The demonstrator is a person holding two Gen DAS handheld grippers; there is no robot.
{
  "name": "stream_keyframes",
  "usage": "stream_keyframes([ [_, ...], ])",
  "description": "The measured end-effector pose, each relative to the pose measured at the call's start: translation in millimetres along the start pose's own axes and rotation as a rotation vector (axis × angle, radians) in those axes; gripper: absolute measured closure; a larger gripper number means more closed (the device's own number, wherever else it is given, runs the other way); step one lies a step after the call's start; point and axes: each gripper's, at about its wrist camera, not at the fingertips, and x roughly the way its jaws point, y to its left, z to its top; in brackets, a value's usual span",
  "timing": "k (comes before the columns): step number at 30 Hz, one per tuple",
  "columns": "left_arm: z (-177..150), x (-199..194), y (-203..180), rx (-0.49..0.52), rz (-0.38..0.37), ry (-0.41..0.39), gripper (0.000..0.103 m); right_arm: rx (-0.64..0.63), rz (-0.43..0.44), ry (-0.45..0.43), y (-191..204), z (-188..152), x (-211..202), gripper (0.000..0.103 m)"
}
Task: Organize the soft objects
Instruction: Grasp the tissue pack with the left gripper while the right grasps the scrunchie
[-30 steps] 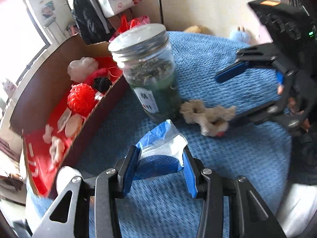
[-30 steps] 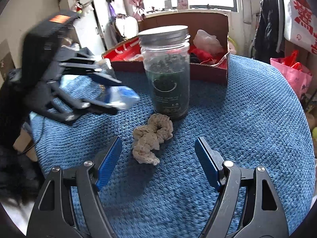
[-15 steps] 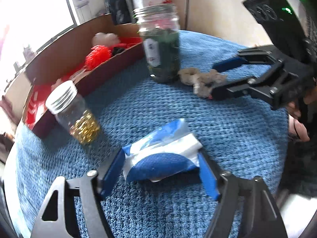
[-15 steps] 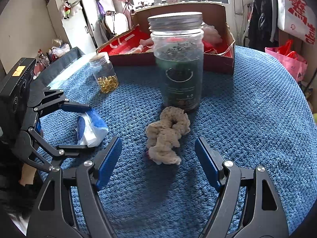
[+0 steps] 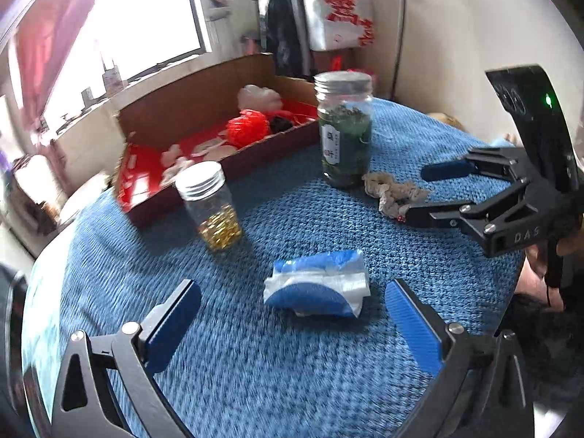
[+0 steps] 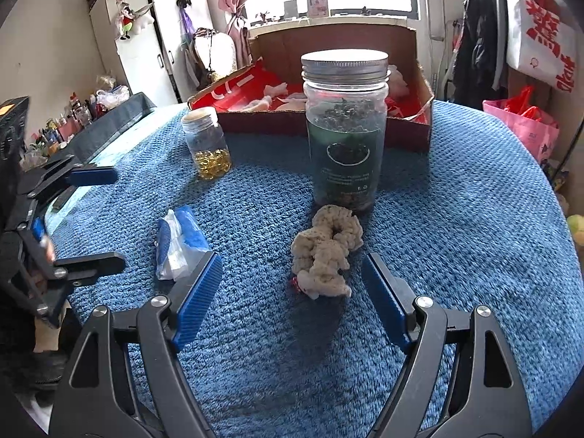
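Note:
A blue and white soft packet (image 5: 317,284) (image 6: 182,244) lies on the blue cloth. It sits between the opening jaws of my left gripper (image 5: 291,286) (image 6: 106,219), and neither pad touches it. A beige scrunchie (image 6: 325,255) (image 5: 394,191) lies in front of the large jar (image 6: 345,138). My right gripper (image 6: 292,259) (image 5: 434,193) straddles its near end, with jaws wide, opening slightly and clear of it. An open cardboard box (image 5: 204,109) (image 6: 328,40) at the back holds a red pompom (image 5: 248,127) and several pale soft things.
The large jar (image 5: 345,138) of dark green contents stands just before the box. A small jar (image 5: 213,204) (image 6: 208,142) of yellow capsules stands left of it. The round table's blue cloth (image 5: 292,365) drops off at its edges. A pink bag (image 6: 522,127) sits past the right rim.
My left gripper carried the packet back from the large jar toward the near left, then opened and left it on the cloth. My right gripper crept closer to the scrunchie.

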Motion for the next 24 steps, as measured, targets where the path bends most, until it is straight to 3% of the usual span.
stream_keyframes([
  [5,-11,0,-2,-0.064,-0.001,-0.013,0.0,0.01,-0.045,-0.016,4,-7,-5,0.021],
  [7,-12,14,-4,-0.071,0.016,-0.006,0.0,0.016,-0.073,-0.016,4,-7,-2,0.02],
  [14,-3,68,-5,-0.119,-0.049,0.049,0.001,0.054,-0.119,0.038,-9,1,28,0.02],
  [15,-2,72,-3,-0.128,-0.056,0.062,0.007,0.057,-0.119,0.051,-11,1,33,0.02],
  [16,-1,75,-1,-0.139,-0.069,0.07,0.025,0.064,-0.11,0.069,-13,2,38,0.021],
  [18,0,77,4,-0.164,-0.102,0.07,0.033,0.055,-0.084,0.057,-12,4,38,0.039],
  [19,1,75,7,-0.18,-0.121,0.056,0.042,0.047,-0.072,0.048,-11,4,36,0.071],
  [20,1,73,8,-0.188,-0.133,0.047,0.045,0.04,-0.059,0.045,-9,3,35,0.077],
  [24,1,60,13,-0.208,-0.125,0.007,0.047,0.016,-0.077,0.001,-3,-3,23,0.077],
])
